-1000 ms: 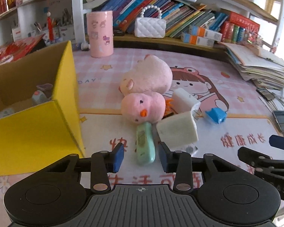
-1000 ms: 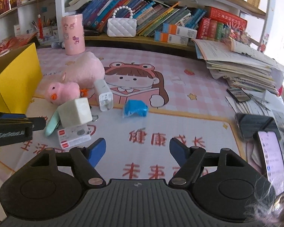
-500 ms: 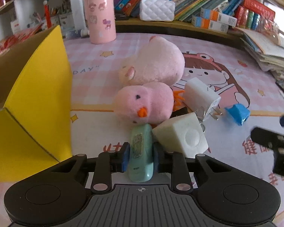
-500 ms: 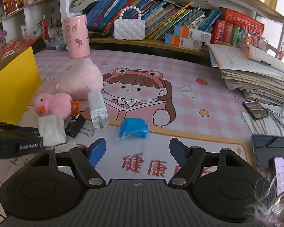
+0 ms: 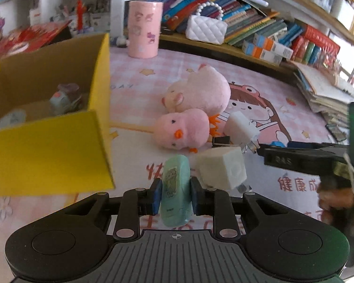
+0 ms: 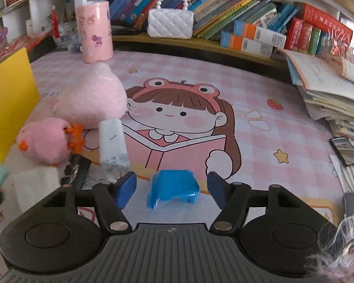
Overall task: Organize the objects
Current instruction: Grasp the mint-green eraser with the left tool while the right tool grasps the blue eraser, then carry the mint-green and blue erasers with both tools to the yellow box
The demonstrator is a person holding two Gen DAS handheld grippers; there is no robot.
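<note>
My left gripper (image 5: 174,195) is shut on a mint green case (image 5: 175,184), which stands lengthwise between the blue pads. Just right of it sits a white cube (image 5: 221,167). Behind them lie a pink duck plush (image 5: 184,129), a larger pink plush (image 5: 200,92) and a white charger (image 5: 240,127). An open yellow box (image 5: 47,151) with small items inside stands at the left. My right gripper (image 6: 171,189) straddles a blue object (image 6: 173,188) on the mat. Its jaws are closing, with a gap still showing on both sides of the object.
A black binder clip (image 6: 79,169) lies by the charger (image 6: 112,146). A pink cup (image 6: 94,31), a white purse (image 6: 170,22) and rows of books line the back shelf. Stacked papers (image 6: 330,89) and a phone (image 6: 345,151) fill the right side.
My left gripper went forward onto the green case, shut on it and drew back a little with it. My right gripper moved forward over the blue object and its jaws narrowed.
</note>
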